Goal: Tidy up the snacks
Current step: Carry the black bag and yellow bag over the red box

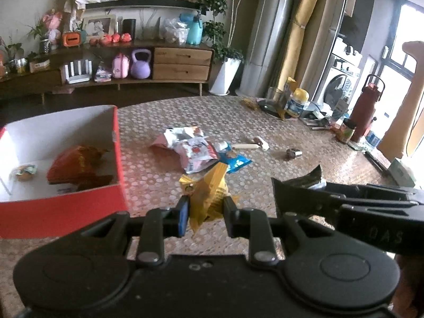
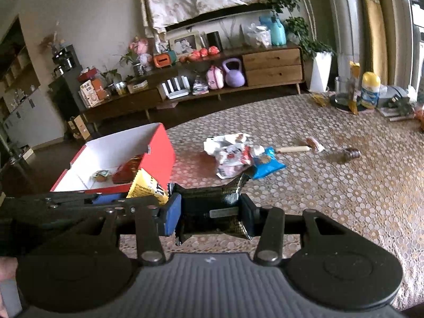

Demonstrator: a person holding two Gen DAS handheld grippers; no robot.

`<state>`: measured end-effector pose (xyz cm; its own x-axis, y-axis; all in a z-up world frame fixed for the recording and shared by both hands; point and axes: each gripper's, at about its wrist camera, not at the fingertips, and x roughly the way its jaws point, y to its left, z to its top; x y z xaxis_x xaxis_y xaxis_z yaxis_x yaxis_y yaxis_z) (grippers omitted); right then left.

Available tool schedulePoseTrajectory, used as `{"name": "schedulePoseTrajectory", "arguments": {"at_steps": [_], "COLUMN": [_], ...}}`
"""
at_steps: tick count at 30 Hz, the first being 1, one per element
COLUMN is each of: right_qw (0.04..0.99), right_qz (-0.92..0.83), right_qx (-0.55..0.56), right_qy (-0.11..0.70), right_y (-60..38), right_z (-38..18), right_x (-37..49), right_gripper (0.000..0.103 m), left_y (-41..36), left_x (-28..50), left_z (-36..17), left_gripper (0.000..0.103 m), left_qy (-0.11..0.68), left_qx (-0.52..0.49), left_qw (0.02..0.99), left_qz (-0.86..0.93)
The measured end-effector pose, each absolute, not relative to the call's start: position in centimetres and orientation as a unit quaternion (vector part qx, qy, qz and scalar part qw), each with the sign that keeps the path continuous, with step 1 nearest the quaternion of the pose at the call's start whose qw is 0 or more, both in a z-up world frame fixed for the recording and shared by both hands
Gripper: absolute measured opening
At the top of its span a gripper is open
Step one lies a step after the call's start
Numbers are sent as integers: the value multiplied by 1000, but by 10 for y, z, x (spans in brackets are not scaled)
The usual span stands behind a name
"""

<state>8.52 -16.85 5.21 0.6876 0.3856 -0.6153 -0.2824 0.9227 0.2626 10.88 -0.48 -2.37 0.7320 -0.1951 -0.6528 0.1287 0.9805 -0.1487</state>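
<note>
patterned table (image 1: 304,175) under everything. red box (image 1: 79,209) at left edge, white inside, orange packet (image 1: 76,164) within. loose snack pile (image 1: 196,151) mid-table. left gripper (image 1: 205,209) clamped on yellow packet (image 1: 209,190). right gripper (image 2: 210,213) clamped on black packet (image 2: 212,201), both raised off table.

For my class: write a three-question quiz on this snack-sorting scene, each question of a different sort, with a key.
1. True or false: the left gripper is shut on a yellow snack packet.
2. What does the right gripper hold? A) a blue packet B) a black snack packet C) nothing
3. Fill in: the red box with the white inside already holds an orange-red ____.

Key
1. True.
2. B; the blue packet lies on the table.
3. Packet; a small wrapped snack lies beside it.
</note>
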Motion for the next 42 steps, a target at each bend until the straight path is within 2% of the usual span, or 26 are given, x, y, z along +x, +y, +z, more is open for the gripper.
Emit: {"name": "schedulePoseTrajectory", "arguments": {"at_steps": [21,42], "right_qw": [917,902], "right_qz": [245,264], "right_qx": [26,-30], "right_qy": [312,340], "right_y": [-59,51], "right_z": [99,62], "right_x": [85,157], "right_gripper": [47,47], "left_y": [89,196], "left_x": [83,137], "left_z": [24,2], "left_gripper": [24,24], "left_qy": [316,329], "left_qx": [-37,-42], "left_qw": [948,942], "left_qz": [-33,43]}}
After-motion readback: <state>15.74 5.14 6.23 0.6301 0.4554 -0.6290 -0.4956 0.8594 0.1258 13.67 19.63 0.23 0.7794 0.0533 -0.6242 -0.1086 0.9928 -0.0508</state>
